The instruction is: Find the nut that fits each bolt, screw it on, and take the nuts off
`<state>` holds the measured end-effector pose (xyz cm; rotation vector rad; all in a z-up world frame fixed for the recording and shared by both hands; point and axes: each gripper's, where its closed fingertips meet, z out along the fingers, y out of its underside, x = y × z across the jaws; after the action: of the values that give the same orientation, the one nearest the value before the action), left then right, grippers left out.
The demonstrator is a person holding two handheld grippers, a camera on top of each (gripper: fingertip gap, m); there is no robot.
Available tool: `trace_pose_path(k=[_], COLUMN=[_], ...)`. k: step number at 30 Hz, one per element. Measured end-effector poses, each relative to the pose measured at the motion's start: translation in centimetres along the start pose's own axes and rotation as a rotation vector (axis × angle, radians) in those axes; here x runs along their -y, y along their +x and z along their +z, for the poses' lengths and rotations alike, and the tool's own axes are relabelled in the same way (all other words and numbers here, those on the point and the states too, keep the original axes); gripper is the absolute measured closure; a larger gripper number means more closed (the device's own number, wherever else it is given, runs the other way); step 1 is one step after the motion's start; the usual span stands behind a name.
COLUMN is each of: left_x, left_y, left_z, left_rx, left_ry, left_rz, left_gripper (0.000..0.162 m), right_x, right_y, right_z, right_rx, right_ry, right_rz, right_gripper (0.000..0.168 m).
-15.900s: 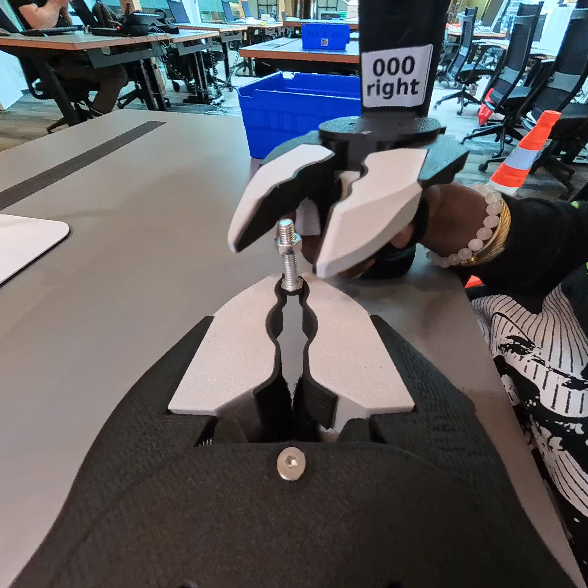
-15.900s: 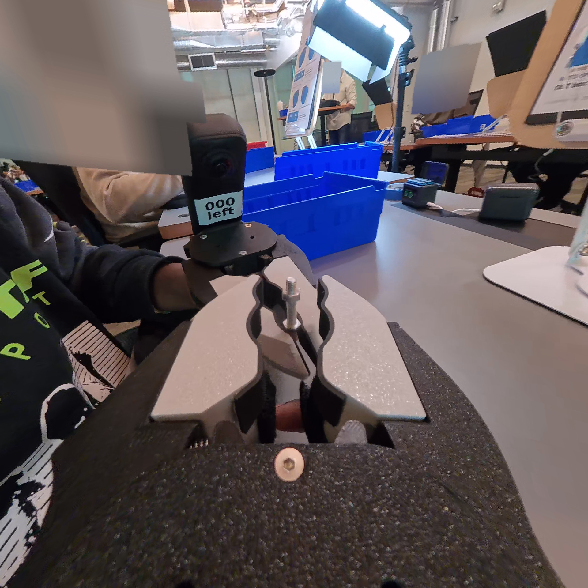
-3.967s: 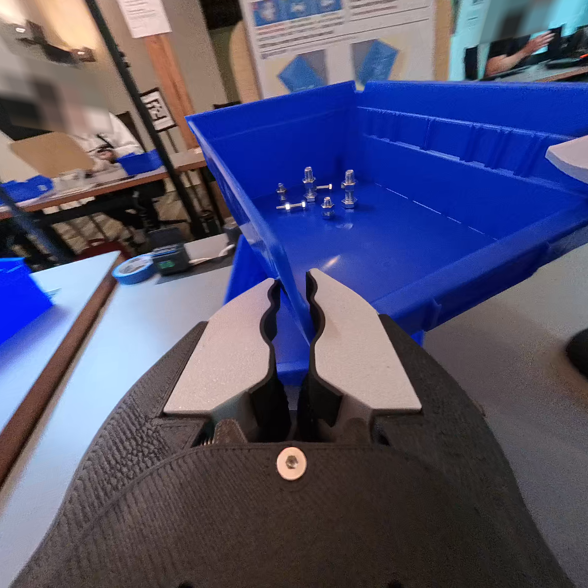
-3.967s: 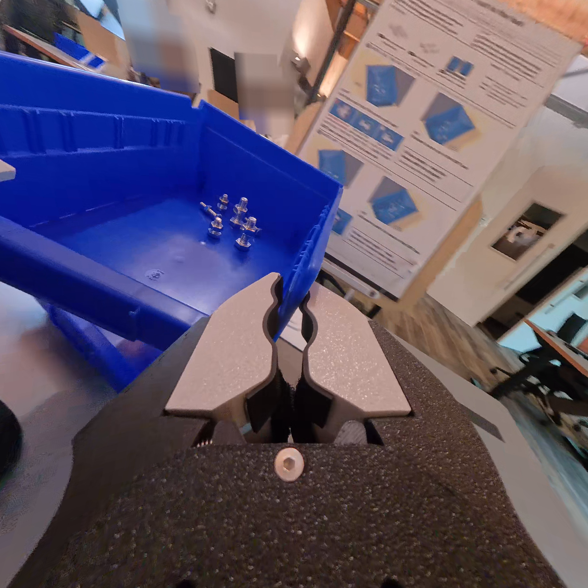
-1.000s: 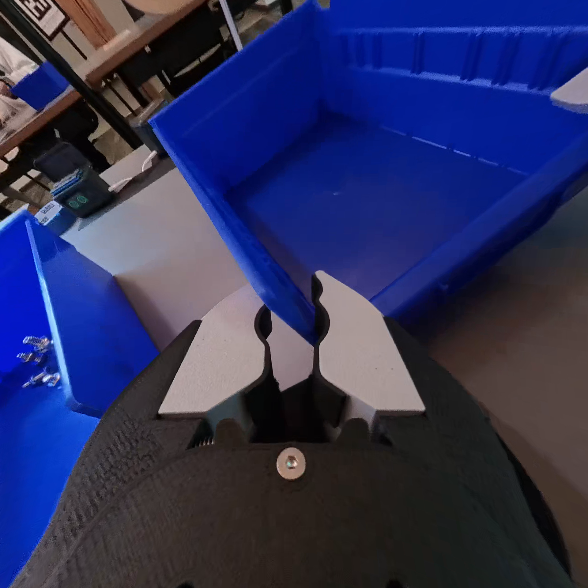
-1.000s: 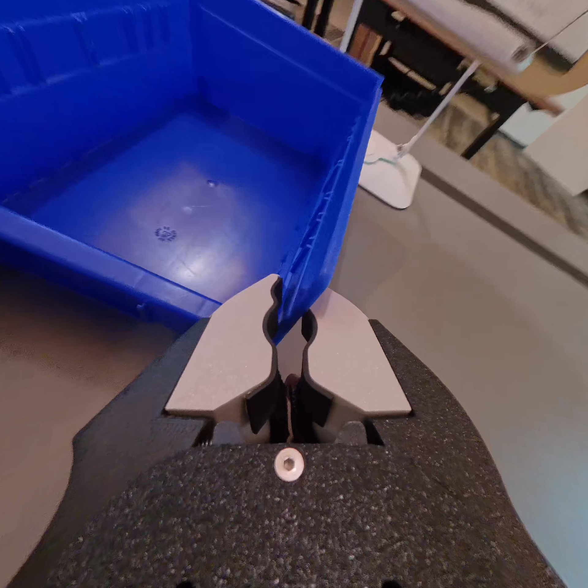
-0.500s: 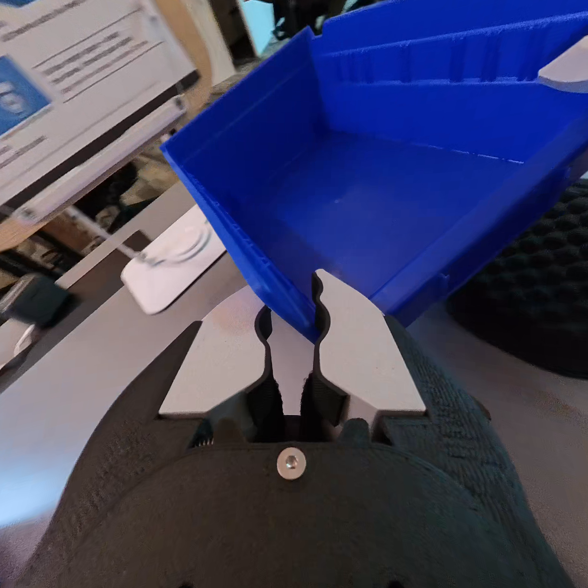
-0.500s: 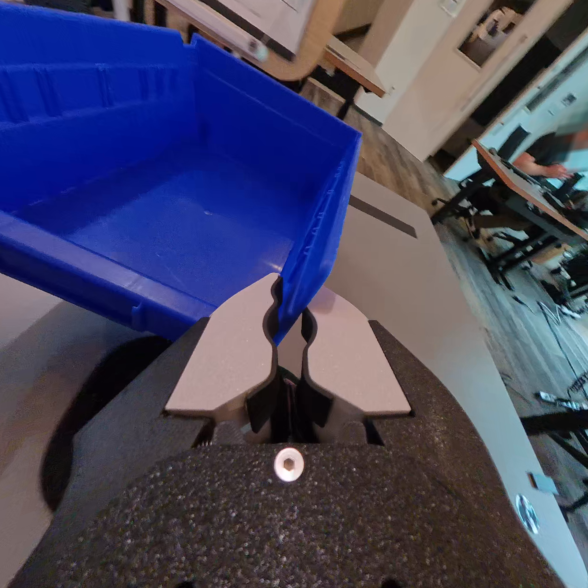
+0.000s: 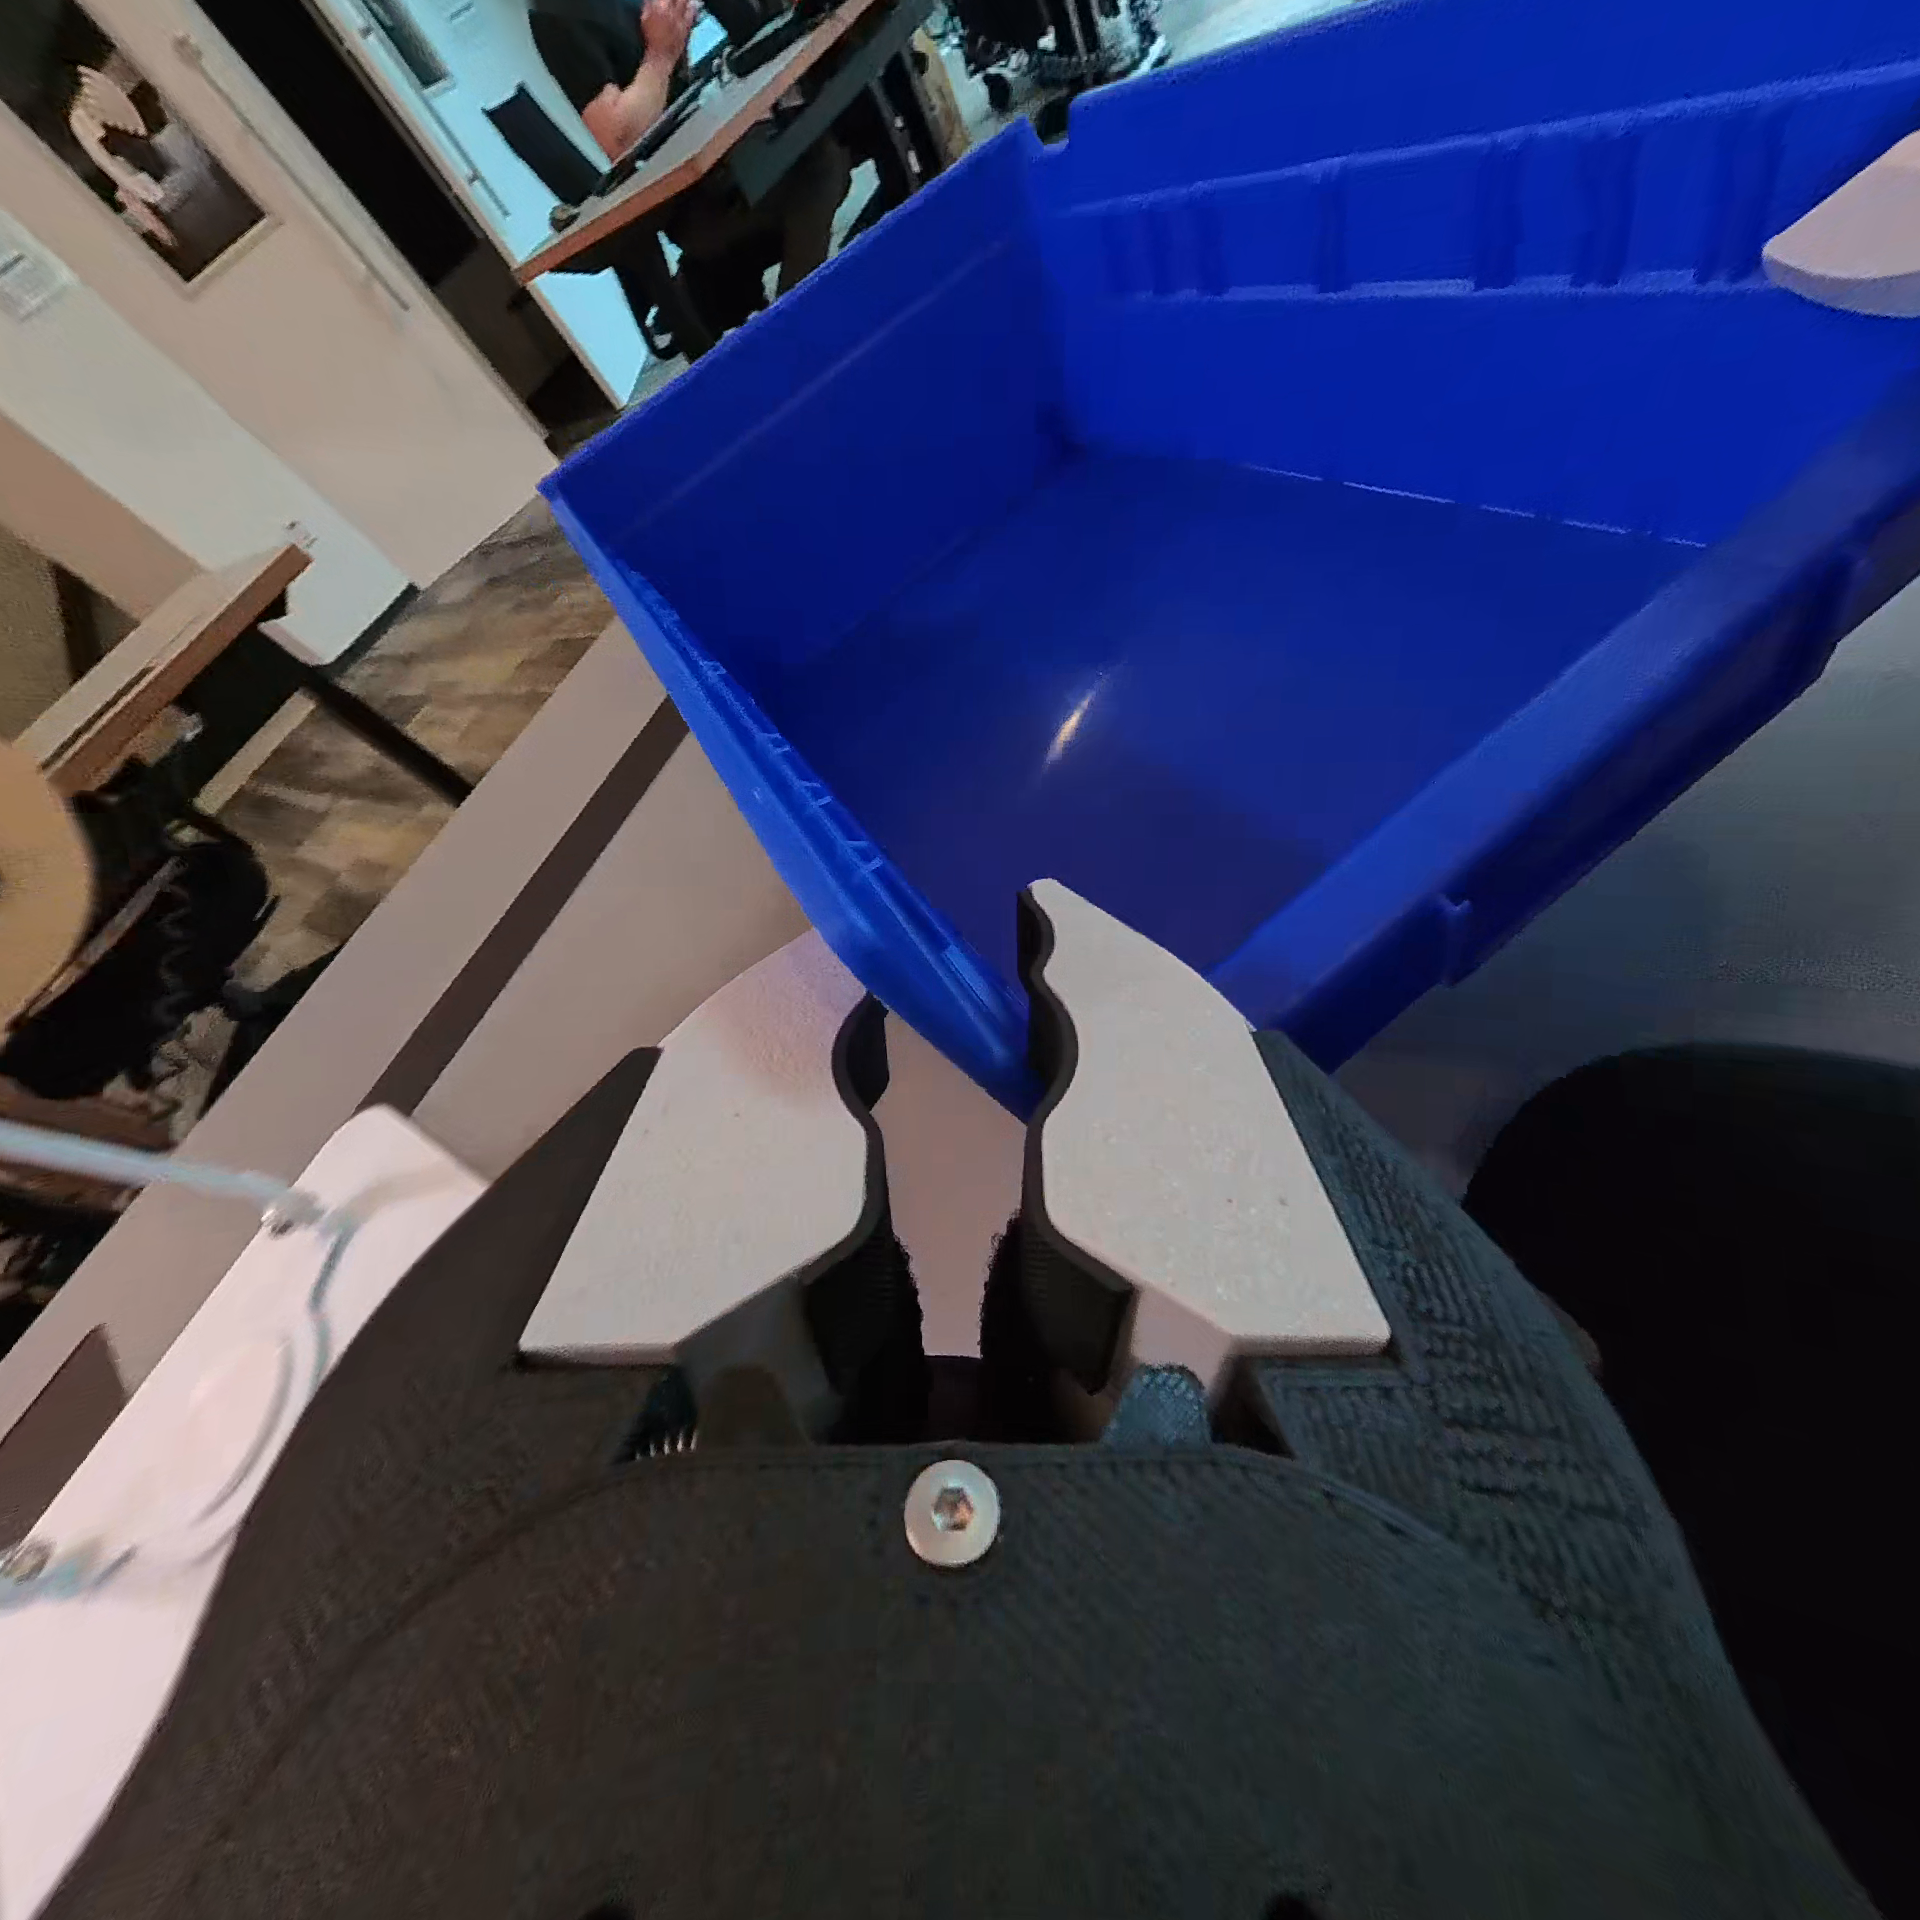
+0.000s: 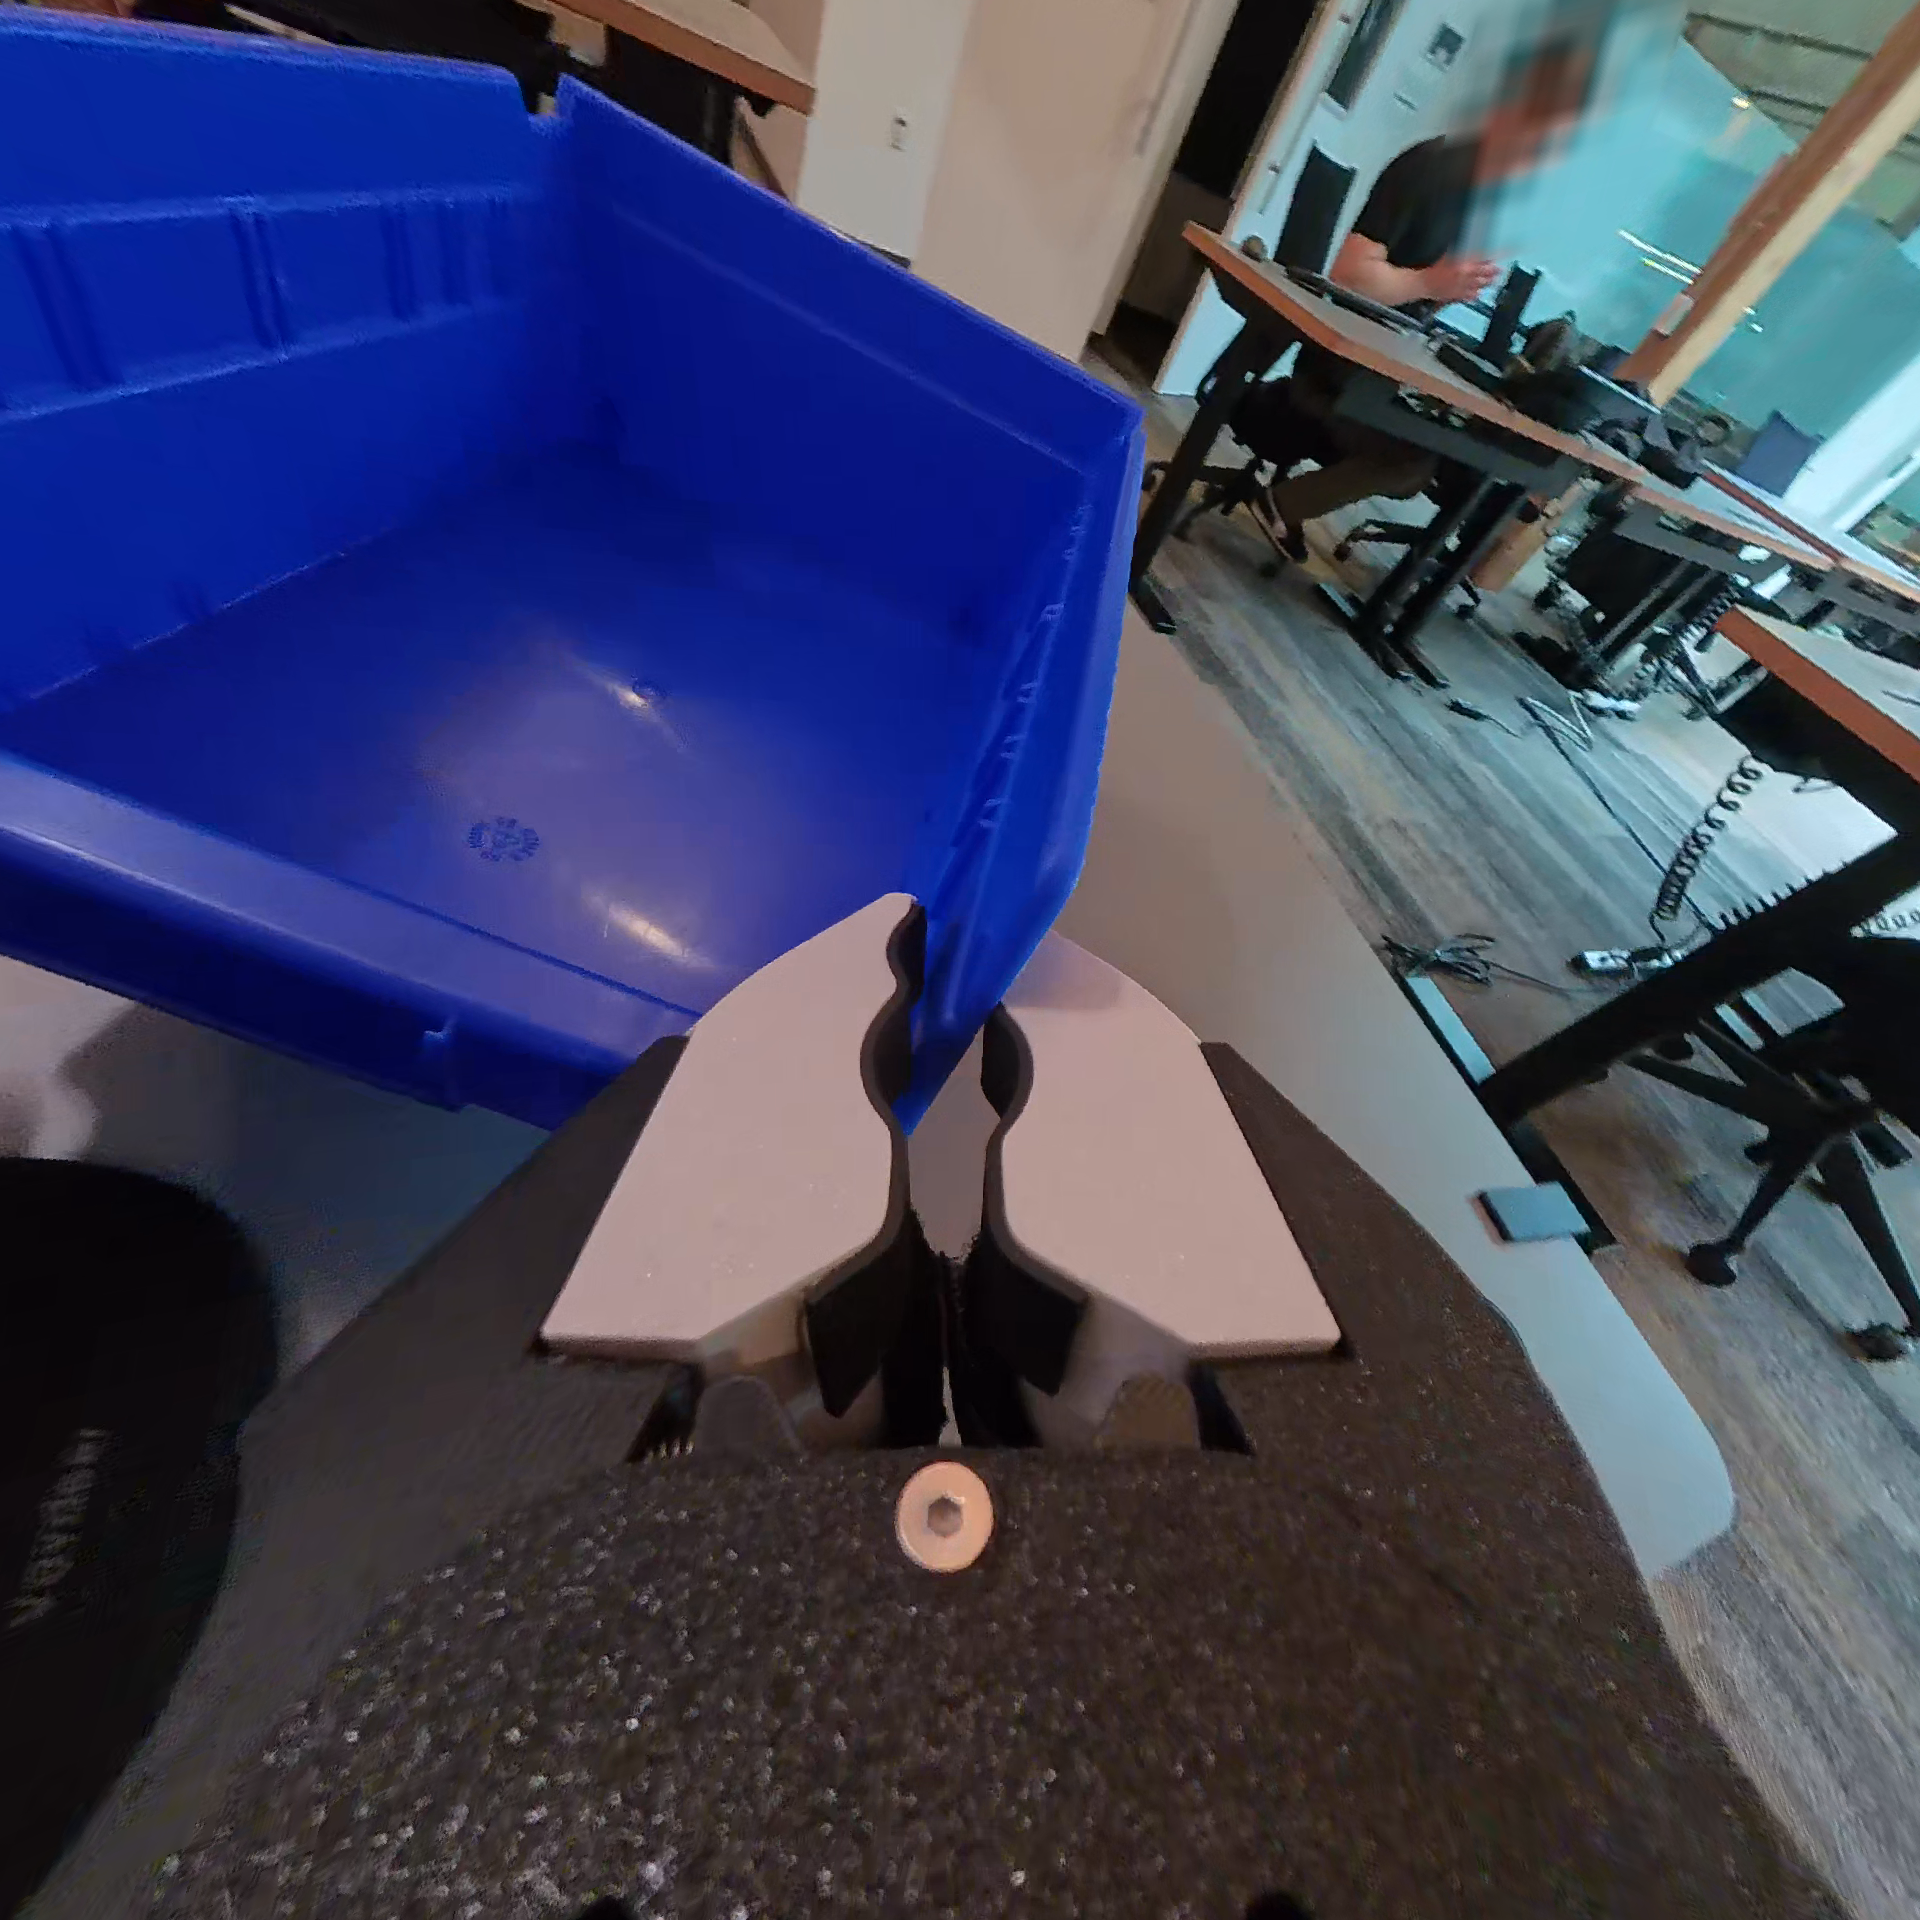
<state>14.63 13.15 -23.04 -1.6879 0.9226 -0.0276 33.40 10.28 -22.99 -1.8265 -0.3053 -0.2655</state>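
Two hand-held grippers, left (image 9: 956, 997) and right (image 10: 951, 997), each clamped on an opposite wall of an empty blue bin (image 9: 1195, 727), carry it tilted above the grey worktop (image 10: 1247, 914). No nuts or bolts are visible. Next, probably, setting the bin down level, clear of the worktop's edge at right.

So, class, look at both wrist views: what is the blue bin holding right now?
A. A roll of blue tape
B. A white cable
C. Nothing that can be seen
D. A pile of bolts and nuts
C: the blue bin, gripped at opposite side walls by the left gripper and the right gripper, shows only bare blue floor in both views.
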Motion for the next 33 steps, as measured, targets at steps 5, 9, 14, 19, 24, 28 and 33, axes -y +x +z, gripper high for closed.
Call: trace_pose_path(k=[5,9,14,19,24,28,33], left_x=[1.2,1.0,-0.1,-0.9,-1.2,0.0,2.2], left_y=[2.4,4.3,5.0,5.4,4.0,4.4,3.1], left_z=[2.7,3.7,4.5,4.6,3.7,2.9,-1.3], left_rx=[-0.031,-0.066,-0.083,-0.102,-0.116,-0.156,-0.199], left_ry=[0.011,-0.007,-0.016,-0.085,-0.075,-0.003,0.184], left_rz=[0.001,-0.019,-0.036,0.003,0.0,0.014,-0.063], left_gripper=[0.141,0.139,0.138,0.136,0.12,0.111,0.109], right_x=[-2.6,-3.9,-4.7,-5.5,-4.7,-4.2,-1.3], right_y=[2.7,3.8,3.7,3.5,3.6,3.5,4.1], right_z=[0.4,0.3,0.5,0.5,-0.3,-0.6,-2.6], right_rx=[-0.048,-0.05,-0.052,0.006,0.033,0.006,-0.038], right_ry=[-0.026,-0.039,-0.062,-0.064,-0.084,-0.08,0.037], right_rz=[0.044,0.079,0.036,0.132,0.214,0.211,0.202], right_gripper=[0.16,0.16,0.16,0.153,0.107,0.102,0.106])
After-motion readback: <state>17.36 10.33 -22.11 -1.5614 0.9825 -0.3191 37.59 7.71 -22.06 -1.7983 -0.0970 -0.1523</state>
